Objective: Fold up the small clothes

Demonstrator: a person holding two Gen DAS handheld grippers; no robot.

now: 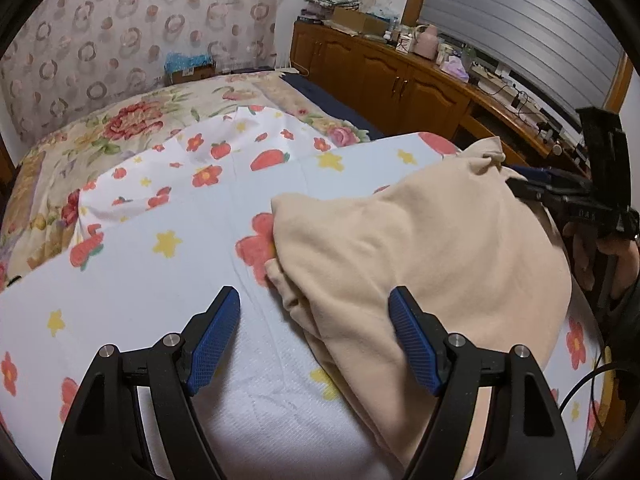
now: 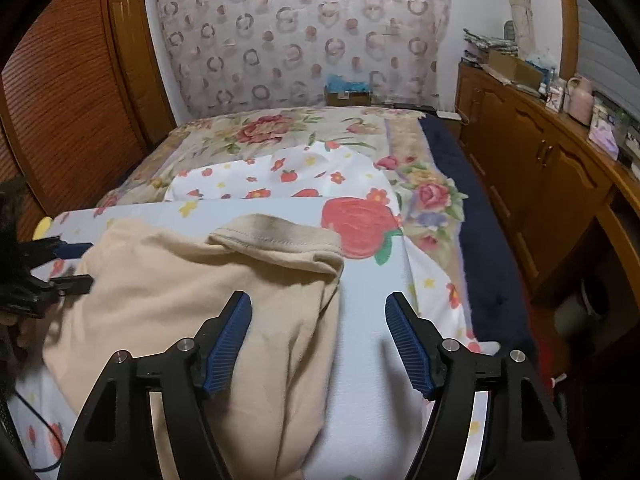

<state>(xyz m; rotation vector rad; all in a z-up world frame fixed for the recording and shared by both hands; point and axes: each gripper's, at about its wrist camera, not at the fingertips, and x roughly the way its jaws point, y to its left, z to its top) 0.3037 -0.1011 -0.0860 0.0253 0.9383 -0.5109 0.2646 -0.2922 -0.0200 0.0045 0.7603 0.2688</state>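
The left gripper hangs with its blue ribbed fingers spread wide and holding nothing; the soft beige knit garment lies under and just beyond its right-hand finger, its bunched edge between the two. The right gripper is equally wide open and empty, its left-hand finger over the same garment, whose right edge falls between the fingers. So the cloth sits between the two grippers, about equally near each, its long axis seeming to run away from the cameras towards a stitched hem at the far end. It looks limp and rumpled, not yet squared. It rests on a white textured sheet printed with red flowers and yellow stars, spread on the bed over a floral quilt. Beyond stand a wooden cabinet and a circle-patterned curtain.
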